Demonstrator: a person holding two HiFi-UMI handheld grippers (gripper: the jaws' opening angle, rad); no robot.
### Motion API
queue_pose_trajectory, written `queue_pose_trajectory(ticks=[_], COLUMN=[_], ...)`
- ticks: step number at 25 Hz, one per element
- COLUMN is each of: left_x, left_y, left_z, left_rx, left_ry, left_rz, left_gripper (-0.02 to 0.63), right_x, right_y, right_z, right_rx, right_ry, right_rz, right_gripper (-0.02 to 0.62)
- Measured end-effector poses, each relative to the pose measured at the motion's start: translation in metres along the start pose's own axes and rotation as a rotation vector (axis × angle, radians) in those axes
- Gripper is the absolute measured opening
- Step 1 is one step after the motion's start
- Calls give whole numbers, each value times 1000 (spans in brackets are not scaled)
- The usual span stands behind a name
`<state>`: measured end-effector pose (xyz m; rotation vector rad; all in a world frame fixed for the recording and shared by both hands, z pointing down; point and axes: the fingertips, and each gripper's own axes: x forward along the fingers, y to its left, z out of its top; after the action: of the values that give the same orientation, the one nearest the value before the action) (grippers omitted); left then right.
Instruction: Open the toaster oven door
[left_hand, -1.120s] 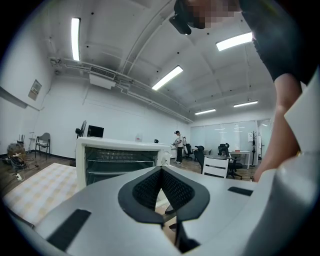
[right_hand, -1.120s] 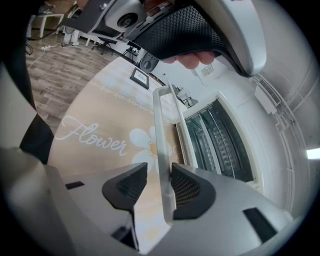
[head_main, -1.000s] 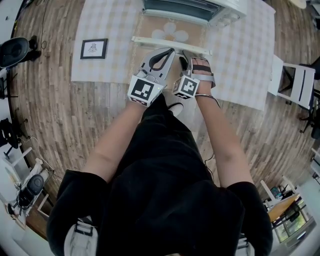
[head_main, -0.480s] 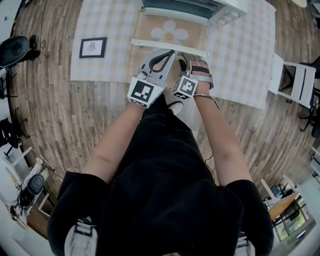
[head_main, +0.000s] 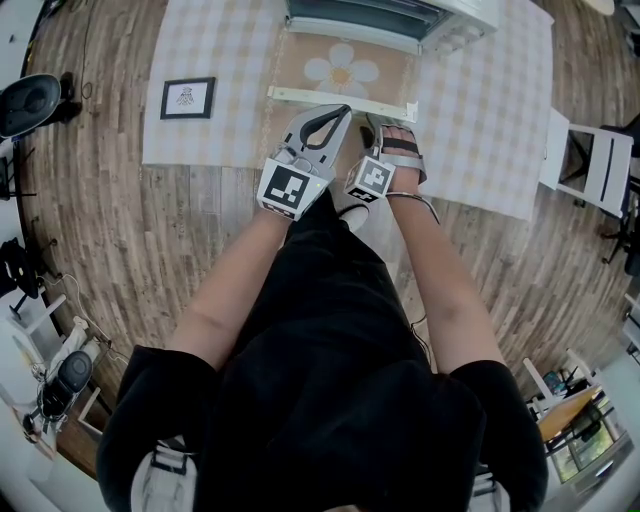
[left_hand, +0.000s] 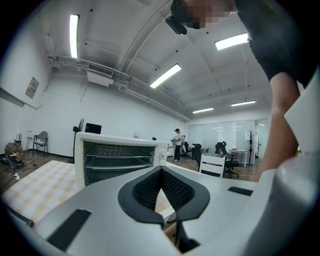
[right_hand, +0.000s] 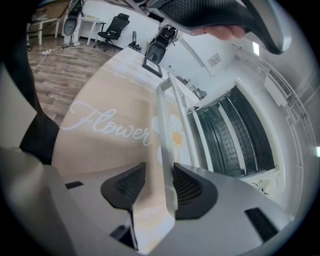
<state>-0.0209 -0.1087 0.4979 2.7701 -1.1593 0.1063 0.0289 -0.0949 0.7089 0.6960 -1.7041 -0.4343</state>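
The white toaster oven (head_main: 365, 18) stands at the table's far side, its glass door (head_main: 345, 68) folded down flat over a beige flower mat. The door's white handle bar (head_main: 340, 98) faces me. My right gripper (head_main: 369, 124) sits at that bar. In the right gripper view the handle (right_hand: 167, 125) runs between the pads of the right gripper (right_hand: 159, 184), with a gap on the left side, so the jaws stand open around it. My left gripper (head_main: 343, 108) hovers just left of it, shut and empty. In the left gripper view, the left gripper (left_hand: 160, 171) points at the open oven (left_hand: 117, 157).
A small framed picture (head_main: 187, 97) stands on the checked tablecloth (head_main: 215, 60) to the left. A white chair (head_main: 600, 165) stands off the table's right end and a black fan (head_main: 28, 100) at far left. The oven racks (right_hand: 235, 135) show inside.
The door has swung a little lower, its handle coming nearer to me and more of the flower print showing through the glass. Both grippers have shifted slightly right and down with it.
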Motion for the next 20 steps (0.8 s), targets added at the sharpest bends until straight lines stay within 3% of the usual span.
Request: queue_pose_trajectory(ticks=[2,6,20], left_x=[0,1,-8], left_y=[0,1,5], left_z=[-2,2,12], left_rx=[-29,20,17], left_ry=[28,-19,-3], left_rz=[-1,-7,4], left_gripper=[17,17,17], right_x=[3,5,-6], right_y=[5,8,16], right_z=[-1,-3,-17], right_rx=[3,-8,84], right_ry=[3,18,51], right_rz=[13,18,84], right_gripper=[176,178,176])
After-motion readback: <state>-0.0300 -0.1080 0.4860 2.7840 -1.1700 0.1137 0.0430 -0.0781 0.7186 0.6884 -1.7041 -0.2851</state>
